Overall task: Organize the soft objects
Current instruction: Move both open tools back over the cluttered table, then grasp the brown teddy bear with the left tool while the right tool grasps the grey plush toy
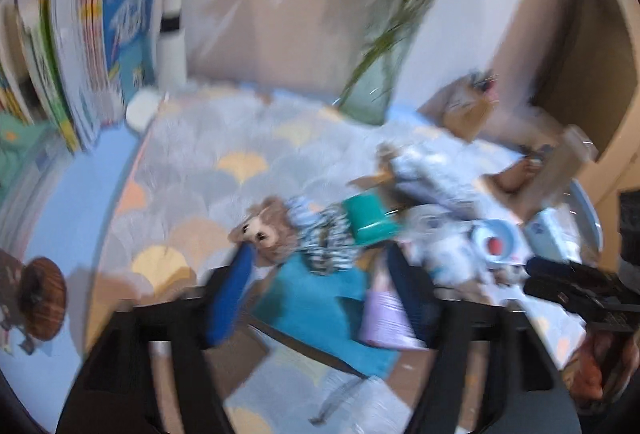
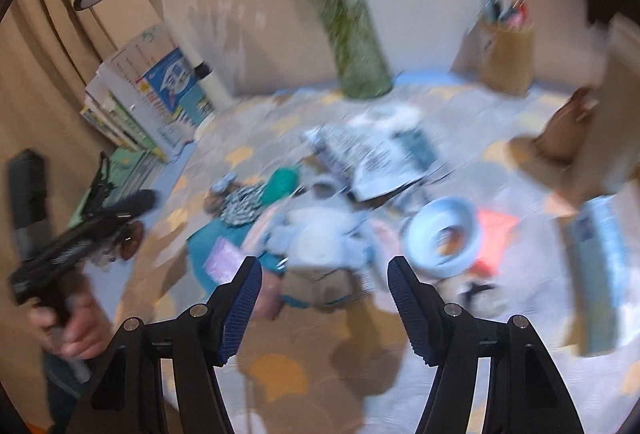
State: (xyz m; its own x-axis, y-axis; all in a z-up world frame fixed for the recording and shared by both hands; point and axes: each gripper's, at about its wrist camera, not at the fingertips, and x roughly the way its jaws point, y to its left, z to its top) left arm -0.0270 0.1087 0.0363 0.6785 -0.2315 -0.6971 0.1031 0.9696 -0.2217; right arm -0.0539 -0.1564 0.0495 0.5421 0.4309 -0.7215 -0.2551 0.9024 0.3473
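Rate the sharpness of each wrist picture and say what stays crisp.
Left wrist view: heavy motion smear over everything; the stuffed animal is barely readable and even the left tongs are blurred. Right wrist view: the rug and vase are smeared, but the right tongs stay crisp. Both show fisheye bending and dark corners.

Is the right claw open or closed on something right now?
Open. The right claw shows a wide gap between its blue pads, with nothing between them, above the rug.
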